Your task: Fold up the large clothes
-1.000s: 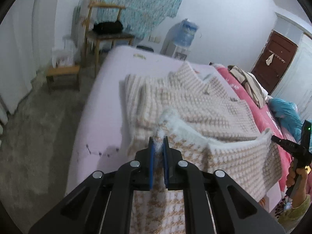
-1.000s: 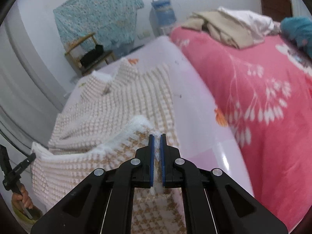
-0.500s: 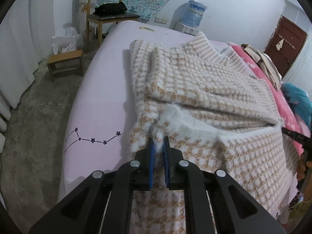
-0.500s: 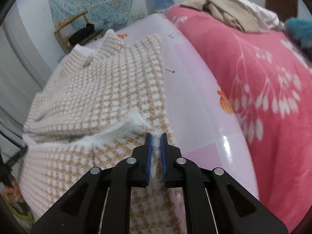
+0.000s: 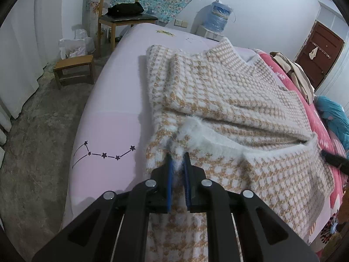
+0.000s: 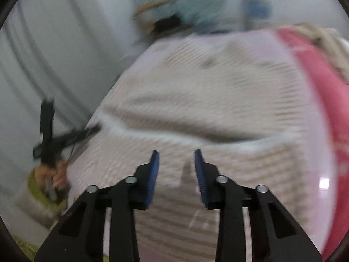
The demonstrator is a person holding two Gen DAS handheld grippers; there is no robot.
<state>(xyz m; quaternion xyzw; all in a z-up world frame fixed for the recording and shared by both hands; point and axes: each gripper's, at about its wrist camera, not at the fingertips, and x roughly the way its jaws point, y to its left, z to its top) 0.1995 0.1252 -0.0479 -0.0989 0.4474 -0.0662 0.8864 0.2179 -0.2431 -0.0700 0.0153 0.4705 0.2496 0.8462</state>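
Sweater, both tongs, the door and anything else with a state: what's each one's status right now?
Sweater: on the bed, bottom part folded up over the body, fuzzy hem on top.
Left tongs: shut on the sweater's hem.
Right tongs: open, jaws just been opening, nothing between them; view blurred.
Door: closed.
Chair: upright, black bag on the seat.

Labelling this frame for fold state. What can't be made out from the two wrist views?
- Right wrist view: motion blur smears the sweater; its folds and hem line are unreadable there.
- Left wrist view: the sweater's near end is hidden under the left tongs, which pinch its fuzzy edge.
- Left wrist view: the right tongs show only as a dark tip cut off at the right edge.
- Right wrist view: the person's hand is blurred.
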